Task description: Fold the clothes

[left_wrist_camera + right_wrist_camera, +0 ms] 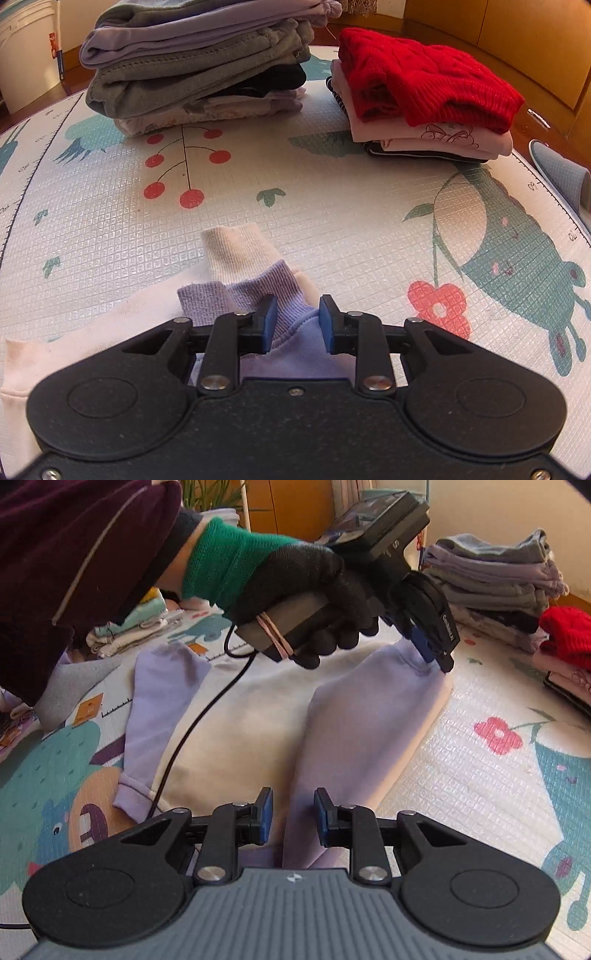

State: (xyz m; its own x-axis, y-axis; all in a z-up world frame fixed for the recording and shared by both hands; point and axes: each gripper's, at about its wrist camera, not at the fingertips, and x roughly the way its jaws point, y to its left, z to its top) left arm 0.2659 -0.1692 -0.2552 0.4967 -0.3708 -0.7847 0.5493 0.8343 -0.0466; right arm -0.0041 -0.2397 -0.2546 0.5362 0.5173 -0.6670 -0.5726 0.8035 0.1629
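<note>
A cream sweatshirt with lilac sleeves lies flat on the play mat, both sleeves laid over its body. In the left wrist view, my left gripper stands open just over a lilac ribbed cuff that rests on a cream ribbed band; its pads do not press the cloth. The right wrist view shows this left gripper in a black-gloved hand, tip down on the far end of the right lilac sleeve. My right gripper is open, with the sleeve's near fold lying below the gap.
A tall stack of folded grey and lilac clothes and a shorter stack topped by a red knit stand at the mat's far side. A slipper lies off the right edge. More small clothes and a black cable are at left.
</note>
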